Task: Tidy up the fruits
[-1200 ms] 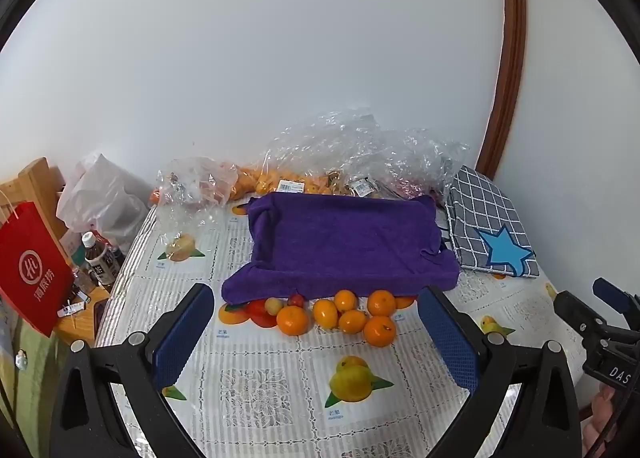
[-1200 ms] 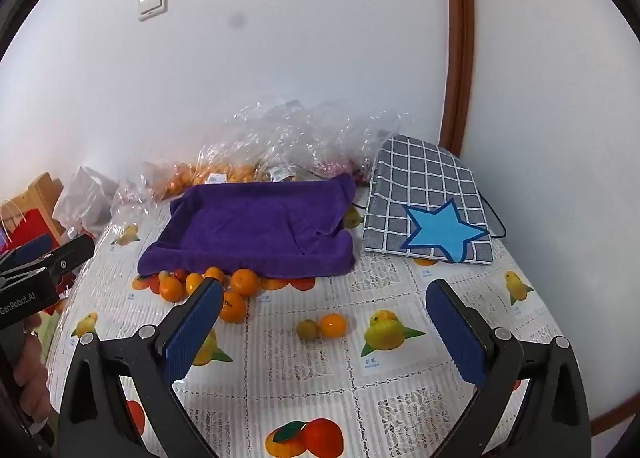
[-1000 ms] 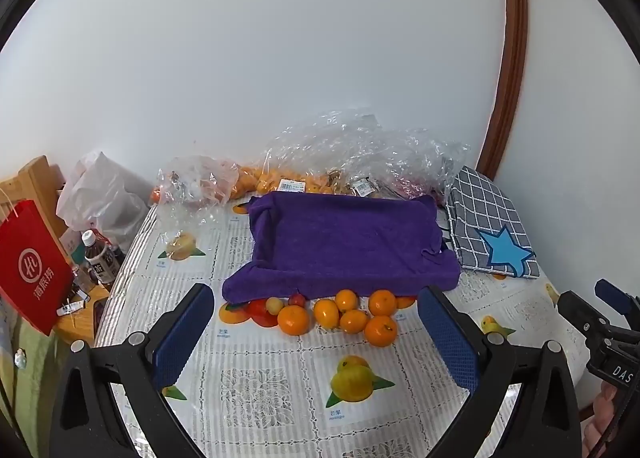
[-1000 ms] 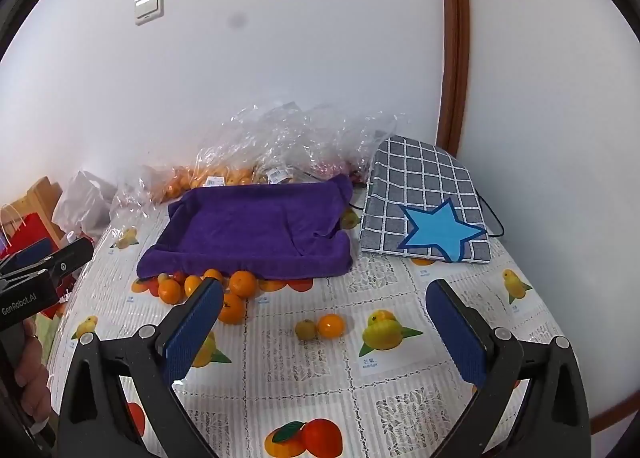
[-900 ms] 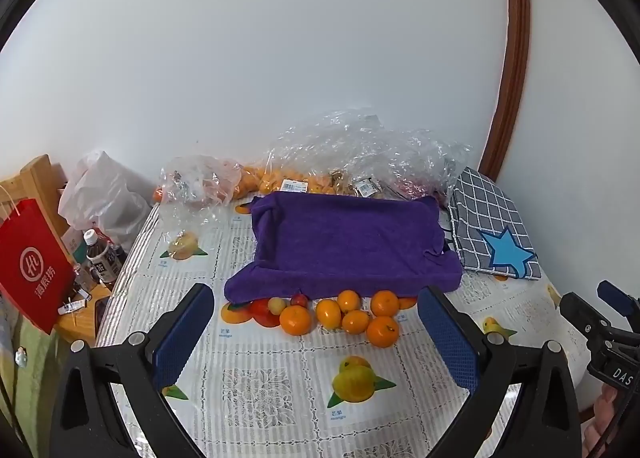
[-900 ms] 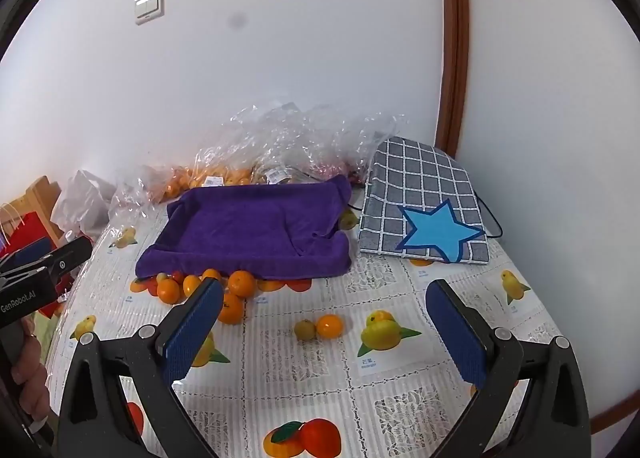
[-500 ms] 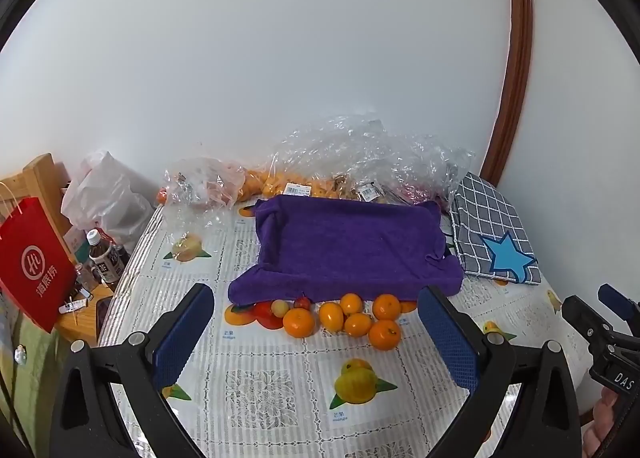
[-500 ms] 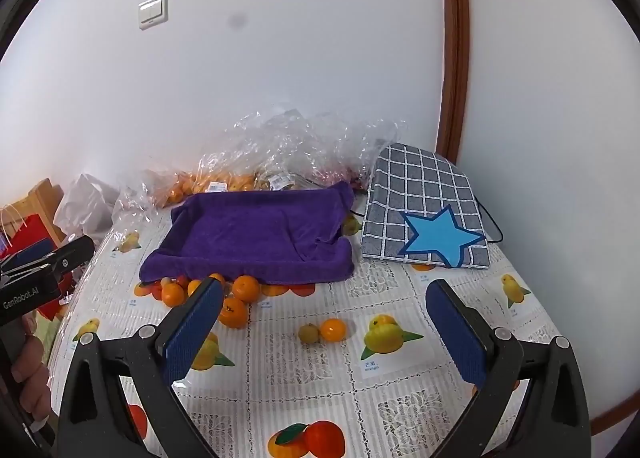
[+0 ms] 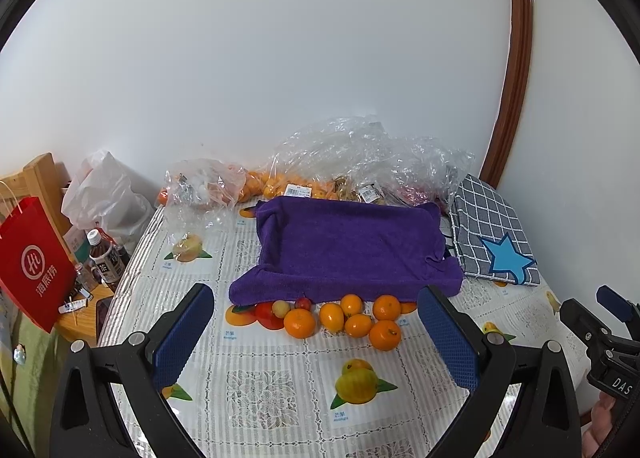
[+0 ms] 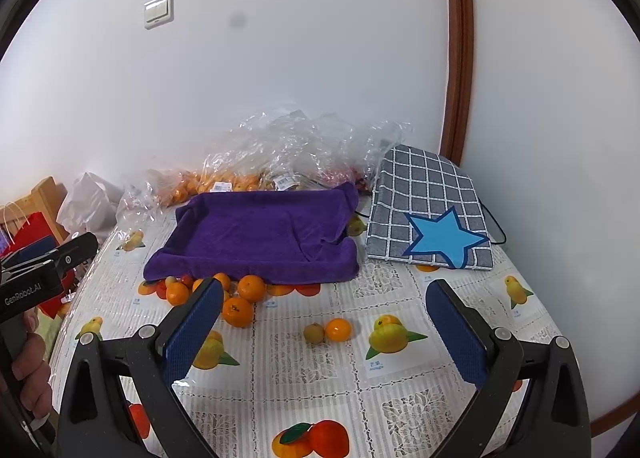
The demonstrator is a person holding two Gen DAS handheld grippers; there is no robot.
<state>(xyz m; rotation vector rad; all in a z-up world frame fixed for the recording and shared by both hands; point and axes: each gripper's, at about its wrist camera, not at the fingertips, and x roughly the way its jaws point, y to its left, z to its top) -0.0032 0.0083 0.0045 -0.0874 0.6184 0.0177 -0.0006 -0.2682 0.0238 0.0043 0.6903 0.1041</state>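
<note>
Several loose oranges (image 9: 352, 321) lie on the fruit-print tablecloth, with a small pale fruit (image 9: 281, 308) and a red one (image 9: 303, 303), just in front of a purple-towel-lined tray (image 9: 348, 246). In the right wrist view the same pile (image 10: 240, 298) is left of centre, and a lone orange (image 10: 338, 329) with a brownish fruit (image 10: 314, 333) lies nearer. My left gripper (image 9: 316, 338) is open and empty, above the table before the pile. My right gripper (image 10: 324, 342) is open and empty, near the lone pair.
Clear plastic bags of fruit (image 9: 340, 162) line the wall behind the tray. A grey checked cushion with a blue star (image 9: 492, 238) lies at the right. A red paper bag (image 9: 34, 258), bottles (image 9: 104, 262) and a white bag (image 9: 104, 194) stand off the table's left edge.
Both grippers have drifted slightly back and up, so the table scene sits a little lower in view. Nothing on the table has moved and both stay open.
</note>
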